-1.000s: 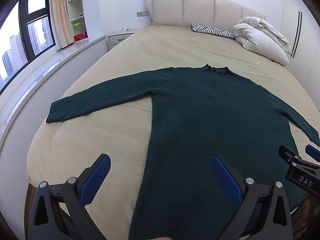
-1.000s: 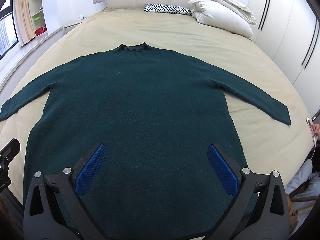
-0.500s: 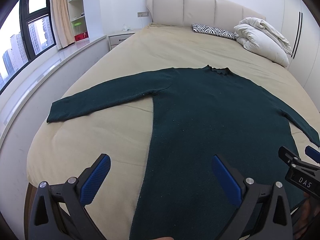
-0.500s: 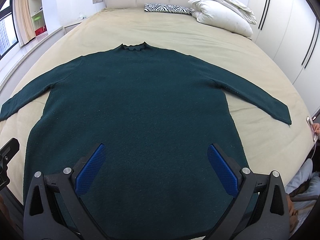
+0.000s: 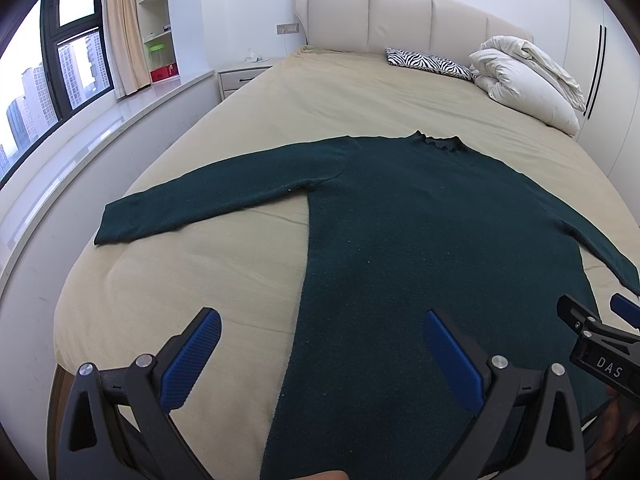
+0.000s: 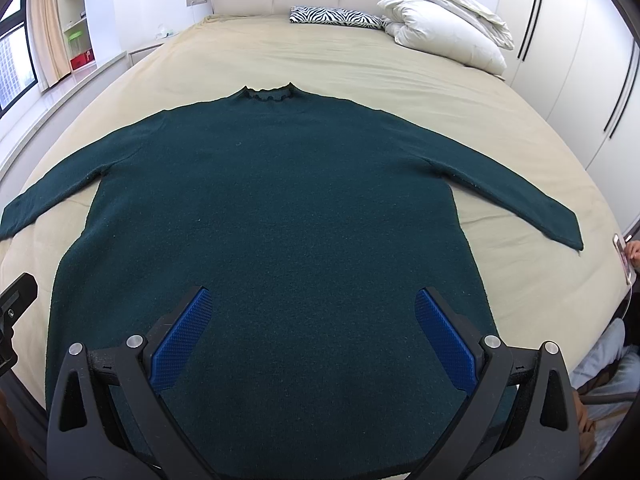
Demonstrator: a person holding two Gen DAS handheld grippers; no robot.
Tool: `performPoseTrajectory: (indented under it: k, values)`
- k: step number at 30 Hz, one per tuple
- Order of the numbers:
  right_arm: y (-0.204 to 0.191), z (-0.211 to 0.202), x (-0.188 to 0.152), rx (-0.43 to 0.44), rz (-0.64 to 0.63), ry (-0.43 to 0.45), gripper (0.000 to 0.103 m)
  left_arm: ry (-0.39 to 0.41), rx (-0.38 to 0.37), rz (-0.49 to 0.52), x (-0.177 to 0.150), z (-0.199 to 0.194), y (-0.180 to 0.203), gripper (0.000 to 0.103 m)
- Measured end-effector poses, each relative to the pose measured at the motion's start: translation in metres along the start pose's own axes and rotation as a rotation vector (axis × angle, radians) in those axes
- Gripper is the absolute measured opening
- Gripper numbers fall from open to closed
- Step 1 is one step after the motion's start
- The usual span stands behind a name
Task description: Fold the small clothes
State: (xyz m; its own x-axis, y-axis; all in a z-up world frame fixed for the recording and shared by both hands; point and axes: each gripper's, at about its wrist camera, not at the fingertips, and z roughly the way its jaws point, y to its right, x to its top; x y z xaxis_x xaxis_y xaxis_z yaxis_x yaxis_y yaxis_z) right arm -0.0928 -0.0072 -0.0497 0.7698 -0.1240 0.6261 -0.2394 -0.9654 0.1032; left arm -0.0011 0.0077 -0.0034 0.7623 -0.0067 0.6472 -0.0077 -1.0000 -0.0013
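Nothing much has shifted since the earlier frames: both tools hang in almost the same spots over the near end of the bed (image 6: 360, 56), and the sweater (image 6: 272, 216) lies just as it did.

That dark green sweater is spread flat and face up on the beige sheet, its ruffled collar (image 6: 267, 94) pointing to the far headboard (image 5: 400, 12) and both sleeves stretched out to the sides. Its left sleeve (image 5: 208, 204) reaches toward the window side, and the right sleeve (image 6: 520, 200) runs toward the wardrobe side.

The left gripper (image 5: 320, 354) hovers above the sweater's left edge near the hem, jaws wide apart, holding nothing. The right gripper (image 6: 312, 332) hovers over the middle of the lower body, jaws likewise spread and empty.

At the far end lie a zebra-print pillow (image 6: 332, 16) and a bundled white duvet (image 6: 444, 28).
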Motion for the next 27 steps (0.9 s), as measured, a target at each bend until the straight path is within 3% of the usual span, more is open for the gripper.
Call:
performPoseTrajectory:
  k: [27]
  values:
    - [0.0007, 0.0093, -0.0011, 0.009, 0.012, -0.020, 0.103, -0.011, 0.006, 0.000, 0.0006, 0.0052, 0.0011, 0.103]
